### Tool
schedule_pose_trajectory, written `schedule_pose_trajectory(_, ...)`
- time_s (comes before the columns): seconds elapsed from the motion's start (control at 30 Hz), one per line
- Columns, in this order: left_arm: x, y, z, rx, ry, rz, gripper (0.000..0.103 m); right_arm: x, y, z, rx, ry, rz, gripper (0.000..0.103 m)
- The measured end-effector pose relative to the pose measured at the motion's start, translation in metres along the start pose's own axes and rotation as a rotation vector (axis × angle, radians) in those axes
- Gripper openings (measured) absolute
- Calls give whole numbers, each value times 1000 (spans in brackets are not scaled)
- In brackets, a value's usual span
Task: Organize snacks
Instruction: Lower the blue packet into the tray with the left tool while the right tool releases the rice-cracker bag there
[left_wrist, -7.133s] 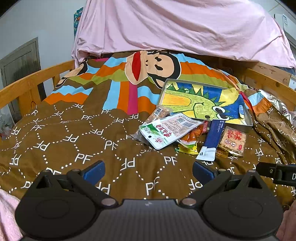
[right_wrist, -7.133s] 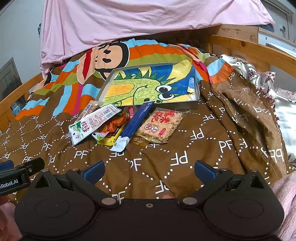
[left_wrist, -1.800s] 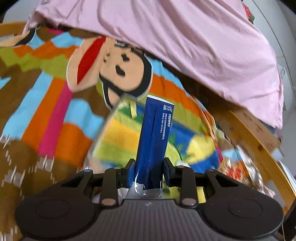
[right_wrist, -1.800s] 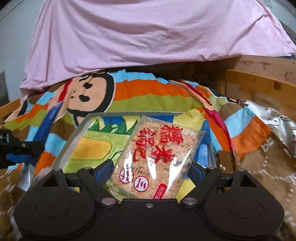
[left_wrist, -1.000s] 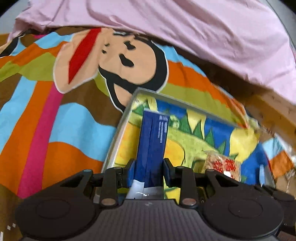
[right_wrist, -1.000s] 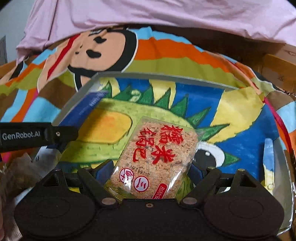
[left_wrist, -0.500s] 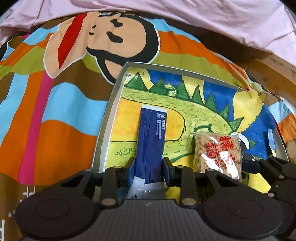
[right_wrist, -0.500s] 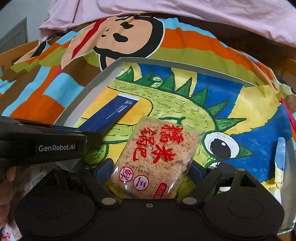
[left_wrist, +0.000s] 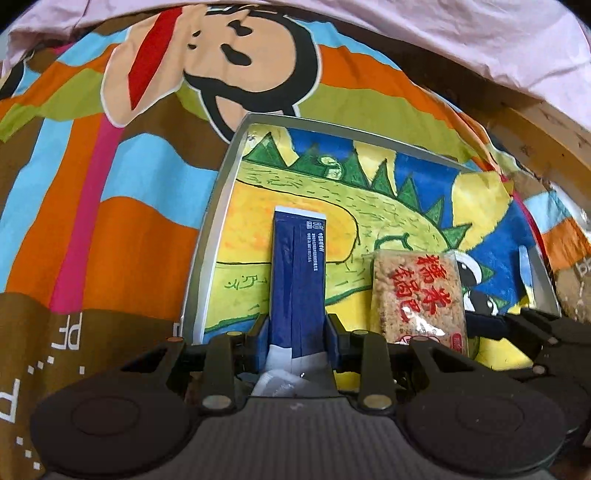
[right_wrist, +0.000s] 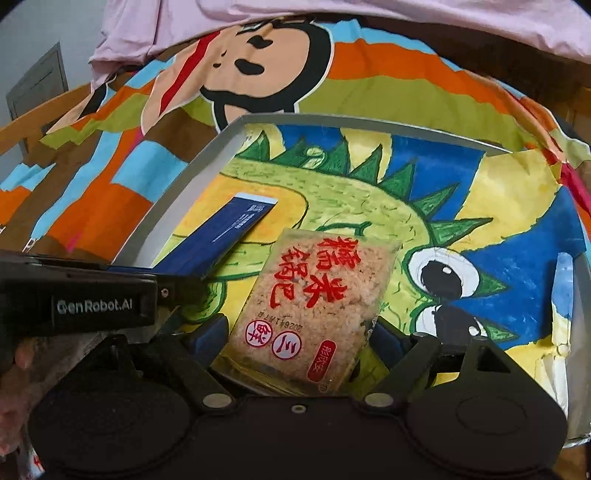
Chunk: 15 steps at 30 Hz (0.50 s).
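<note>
A grey tray (left_wrist: 210, 236) with a dragon picture inside lies on the bed. My left gripper (left_wrist: 297, 332) is shut on a long dark blue packet (left_wrist: 297, 266), which points forward over the tray's left half. My right gripper (right_wrist: 297, 339) is shut on a clear packet of rice crackers with red writing (right_wrist: 314, 295), held low over the tray's middle. In the right wrist view the blue packet (right_wrist: 225, 232) slants across the tray (right_wrist: 177, 192) beside the left gripper's black body (right_wrist: 99, 302). The cracker packet (left_wrist: 417, 295) shows to the right in the left wrist view.
A striped quilt with a monkey face (left_wrist: 236, 66) covers the bed around the tray. A pink sheet (left_wrist: 443, 29) hangs across the back. A wooden bed rail (left_wrist: 546, 133) runs at the right. A hand (right_wrist: 14, 369) shows at lower left.
Both grippers have tipped further down and come closer over the tray. The blue packet and the cracker packet stay gripped and now sit lower above the dragon picture.
</note>
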<state>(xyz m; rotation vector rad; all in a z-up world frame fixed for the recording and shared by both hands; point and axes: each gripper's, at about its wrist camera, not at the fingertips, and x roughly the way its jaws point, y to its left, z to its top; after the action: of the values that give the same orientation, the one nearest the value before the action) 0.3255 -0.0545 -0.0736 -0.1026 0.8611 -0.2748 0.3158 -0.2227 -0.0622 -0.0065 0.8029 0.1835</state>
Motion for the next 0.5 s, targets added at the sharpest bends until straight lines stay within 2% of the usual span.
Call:
schedule_pose_trajectory(0.1,0,7,-3,-29,-13,-24,37,1,-3,2,13,-14,-12,87)
schedule_pose_trajectory(0.2,1,11,-3,-50,-20,-53,41,-4,-3,3,-12,-39,-44,95)
schedule_pose_trajectory(0.33,-7,15,-2,-84,-45,-83,64,-22,-10,5,-5,-84,-103,97)
schedule_pose_trajectory(0.5,-36,18,-1,-105,-127,-105,81,-58,-21,4,58,-180,-152,102)
